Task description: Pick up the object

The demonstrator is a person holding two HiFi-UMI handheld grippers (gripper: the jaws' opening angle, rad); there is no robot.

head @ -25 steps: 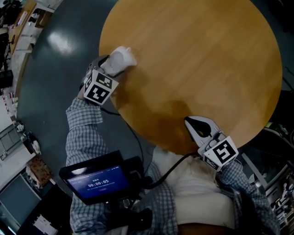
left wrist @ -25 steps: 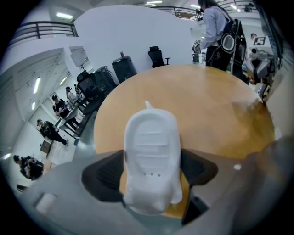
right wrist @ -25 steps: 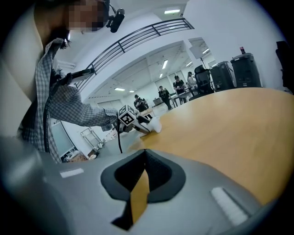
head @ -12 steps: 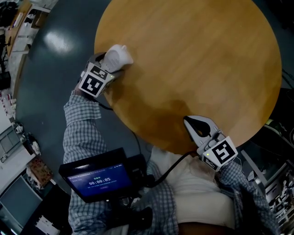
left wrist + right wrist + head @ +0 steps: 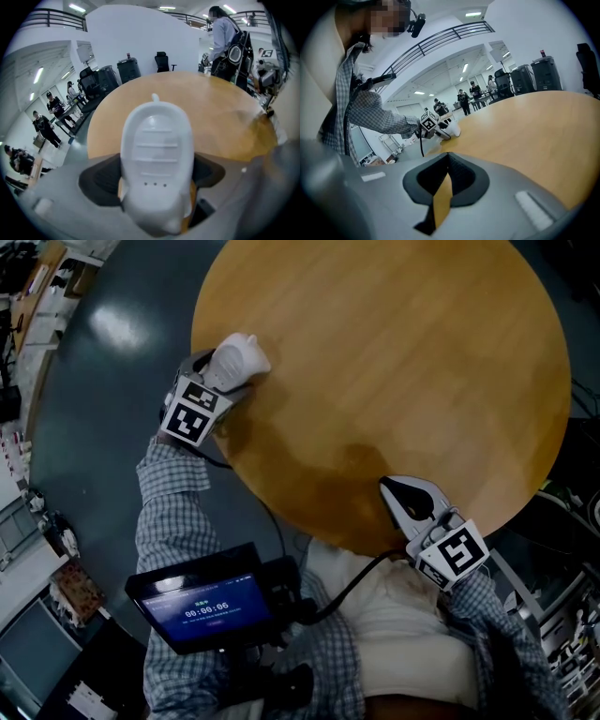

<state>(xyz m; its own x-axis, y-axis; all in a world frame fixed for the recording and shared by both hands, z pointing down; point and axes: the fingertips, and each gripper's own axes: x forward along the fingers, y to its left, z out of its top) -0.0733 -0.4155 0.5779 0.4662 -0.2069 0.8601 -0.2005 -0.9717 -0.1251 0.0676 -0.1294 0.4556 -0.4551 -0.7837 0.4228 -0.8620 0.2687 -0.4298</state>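
Note:
A white moulded plastic object (image 5: 236, 356) lies at the left edge of the round wooden table (image 5: 403, 352). My left gripper (image 5: 228, 371) reaches in from the left with its jaws spread wide around it. In the left gripper view the object (image 5: 157, 154) fills the space between the dark pads (image 5: 98, 180), and slivers of table show beside its lower sides. My right gripper (image 5: 398, 491) rests over the table's near edge, shut and empty. The right gripper view shows its jaw tips meeting (image 5: 447, 157), with the left gripper and the object (image 5: 452, 130) far off.
A dark screen with a running timer (image 5: 202, 607) hangs at the person's chest. Dark floor surrounds the table. The left gripper view shows people standing at the left (image 5: 47, 129), a person at the table's far right (image 5: 225, 33) and an office chair (image 5: 161, 61).
My left gripper and its marker cube have shifted a little to the upper left along the table edge, the white object still between its jaws. The right gripper has stayed put.

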